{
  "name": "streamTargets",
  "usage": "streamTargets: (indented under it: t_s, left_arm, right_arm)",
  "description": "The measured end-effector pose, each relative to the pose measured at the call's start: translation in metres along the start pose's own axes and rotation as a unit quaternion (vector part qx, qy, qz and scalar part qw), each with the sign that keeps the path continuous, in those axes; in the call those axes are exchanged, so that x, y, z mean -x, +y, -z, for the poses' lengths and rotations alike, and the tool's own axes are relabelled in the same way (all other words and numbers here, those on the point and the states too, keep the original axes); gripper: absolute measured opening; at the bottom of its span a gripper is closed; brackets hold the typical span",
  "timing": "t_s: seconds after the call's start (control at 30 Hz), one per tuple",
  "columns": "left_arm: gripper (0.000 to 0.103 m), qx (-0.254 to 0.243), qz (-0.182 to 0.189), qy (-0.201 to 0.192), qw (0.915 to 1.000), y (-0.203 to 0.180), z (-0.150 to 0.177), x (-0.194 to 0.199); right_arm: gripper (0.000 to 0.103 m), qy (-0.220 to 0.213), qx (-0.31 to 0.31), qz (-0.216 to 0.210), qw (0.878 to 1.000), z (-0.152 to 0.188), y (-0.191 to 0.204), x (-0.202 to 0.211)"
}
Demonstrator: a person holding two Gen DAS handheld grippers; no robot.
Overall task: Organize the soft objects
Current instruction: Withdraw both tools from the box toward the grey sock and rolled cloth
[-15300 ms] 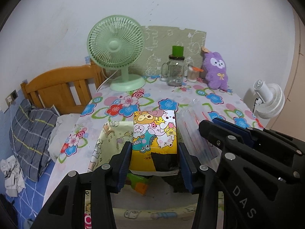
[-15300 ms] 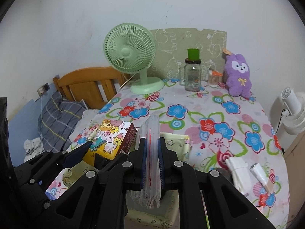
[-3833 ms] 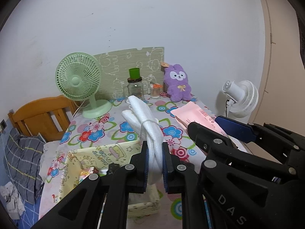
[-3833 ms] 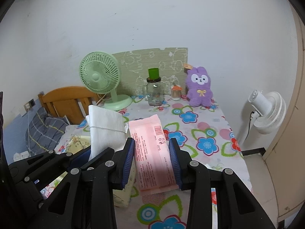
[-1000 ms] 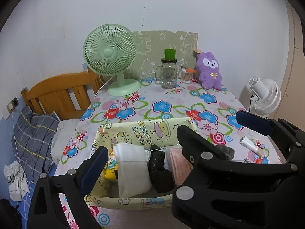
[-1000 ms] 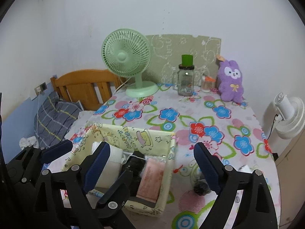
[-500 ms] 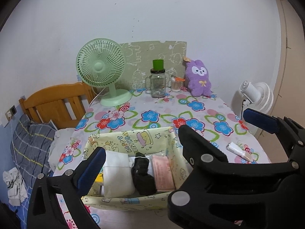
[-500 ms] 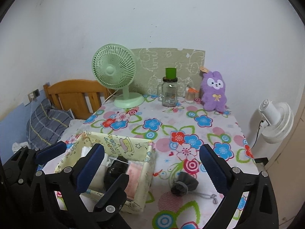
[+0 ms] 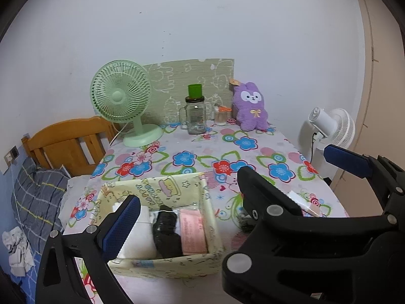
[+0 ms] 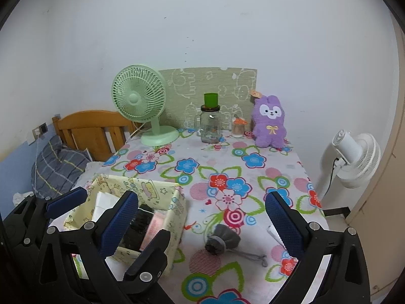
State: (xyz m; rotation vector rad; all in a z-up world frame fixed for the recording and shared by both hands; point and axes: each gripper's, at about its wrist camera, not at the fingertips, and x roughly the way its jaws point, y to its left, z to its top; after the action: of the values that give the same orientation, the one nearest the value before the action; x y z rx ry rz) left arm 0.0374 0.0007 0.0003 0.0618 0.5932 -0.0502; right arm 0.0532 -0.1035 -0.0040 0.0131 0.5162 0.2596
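Observation:
The yellow cartoon-print fabric basket (image 9: 177,190) (image 10: 152,190) stands near the front left of the flowered table. A folded white cloth (image 9: 138,240), a black bundle (image 9: 167,233) and a pink pack (image 9: 193,233) stand side by side in it. Just short of the basket, my left gripper (image 9: 202,217) is open and empty, its right finger hidden behind the right gripper. My right gripper (image 10: 201,202) is open wide with nothing in it. A grey rolled sock (image 10: 222,238) lies on the table between its fingers, farther off. A purple plush rabbit (image 10: 269,124) sits at the back.
At the table's back stand a green desk fan (image 10: 141,101), a glass jar with a green cup (image 10: 211,124) and a small jar (image 10: 238,126). A white tube (image 10: 274,234) lies front right. A white floor fan (image 10: 354,157) stands right of the table; a wooden headboard (image 10: 93,129) and a plaid pillow (image 10: 58,167) are to the left.
Both grippers have drawn back and slightly up from the basket, which now looks smaller and farther. The right gripper's jaws have widened a little. The basket's contents have not moved.

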Motion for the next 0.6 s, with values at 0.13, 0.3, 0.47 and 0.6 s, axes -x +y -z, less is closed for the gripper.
streamTargets:
  t_s: [0.13, 0.3, 0.47, 0.6]
  left_arm:
    - [0.103, -0.006, 0.004, -0.003, 1.0000, -0.012, 0.000, 0.001]
    - [0.103, -0.007, 0.012, 0.002, 0.9999, -0.026, 0.000, -0.001]
    - [0.103, -0.005, 0.021, 0.009, 0.9997, -0.043, 0.001, -0.007]
    - [0.103, -0.006, 0.022, 0.011, 0.9997, -0.055, 0.003, -0.011]
  right_arm:
    - [0.102, -0.007, -0.002, -0.002, 1.000, 0.003, -0.012, 0.005]
    - [0.102, -0.003, -0.007, 0.007, 1.000, 0.007, -0.024, 0.009]
    - [0.102, 0.010, -0.016, 0.019, 1.000, 0.012, -0.040, 0.010]
    - [0.102, 0.012, -0.020, 0.032, 0.999, 0.018, -0.052, 0.012]
